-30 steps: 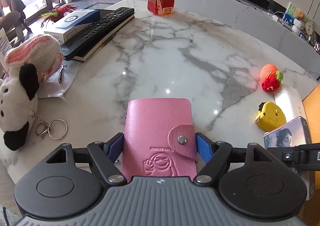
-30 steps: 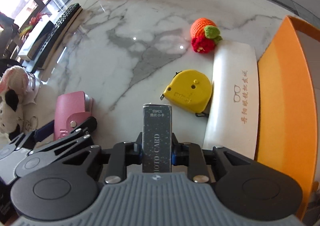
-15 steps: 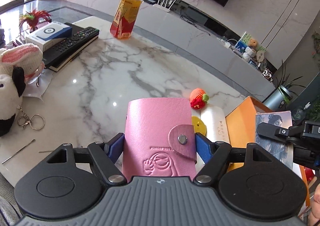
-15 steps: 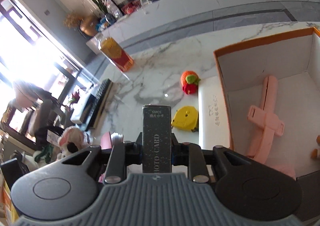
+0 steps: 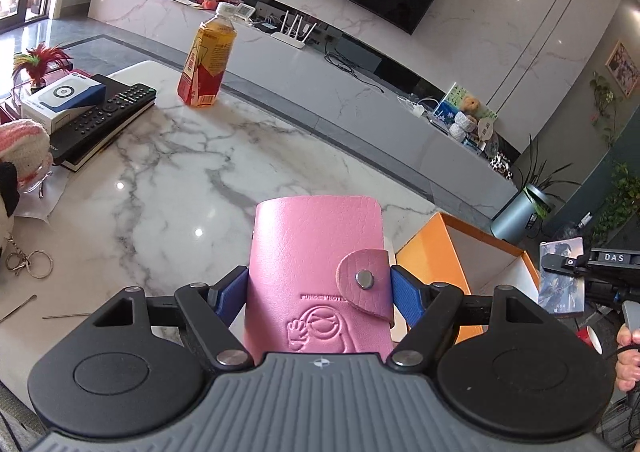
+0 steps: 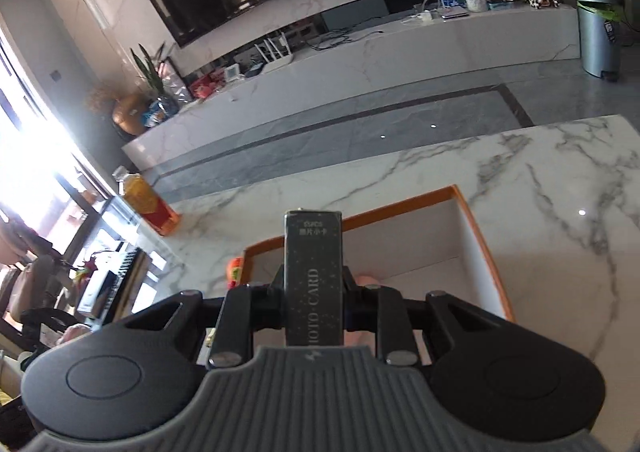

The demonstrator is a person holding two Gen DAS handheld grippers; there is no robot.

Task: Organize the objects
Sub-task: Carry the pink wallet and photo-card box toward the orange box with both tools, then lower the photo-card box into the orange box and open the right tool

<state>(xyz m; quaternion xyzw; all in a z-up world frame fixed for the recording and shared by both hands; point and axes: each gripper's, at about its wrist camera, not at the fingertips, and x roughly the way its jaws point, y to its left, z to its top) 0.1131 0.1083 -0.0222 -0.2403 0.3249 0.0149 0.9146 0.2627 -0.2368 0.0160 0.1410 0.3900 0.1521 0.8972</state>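
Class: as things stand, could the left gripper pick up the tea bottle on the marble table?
Probably not yet. The left gripper is shut on the pink card holder, so its jaws are occupied, though the marble table before the tea bottle looks clear.

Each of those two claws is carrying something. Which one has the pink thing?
The left gripper: it clamps a pink card holder with a snap flap. The right gripper holds a dark box marked PHOTO CARD, over the orange box.

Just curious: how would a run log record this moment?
left gripper: grips pink card holder | right gripper: grips photo card box | orange box: ahead
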